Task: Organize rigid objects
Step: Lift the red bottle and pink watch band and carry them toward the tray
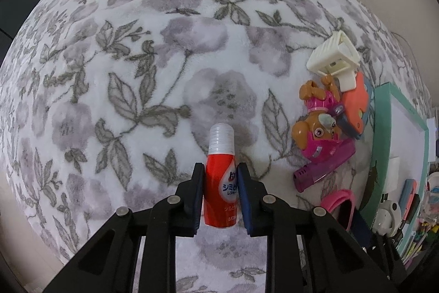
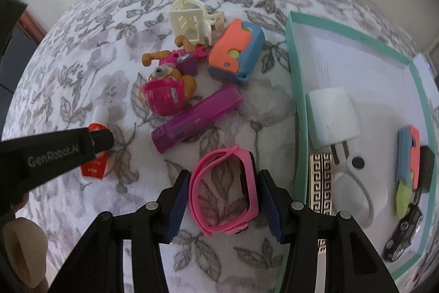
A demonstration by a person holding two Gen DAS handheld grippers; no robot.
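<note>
A small red bottle point(image 1: 219, 183) with a clear ribbed cap stands between the pads of my left gripper point(image 1: 221, 169), which is shut on its sides and points straight down at the floral blanket point(image 1: 137, 73). In the right wrist view the same bottle point(image 2: 94, 166) shows behind that gripper's black finger point(image 2: 68, 150). My right gripper point(image 2: 223, 173) is shut on a pink watch point(image 2: 227, 197); its band loop fills the gap and the pads touch both sides. A teal-rimmed box point(image 2: 300, 100) lies just right of it.
On the blanket lie a pink toy dog point(image 2: 167, 89), a purple case point(image 2: 197, 117), an orange and blue toy point(image 2: 236, 54) and a cream plastic piece point(image 2: 189, 18). The box holds a white charger point(image 2: 332, 117), a black toy car point(image 2: 403, 232) and other small things.
</note>
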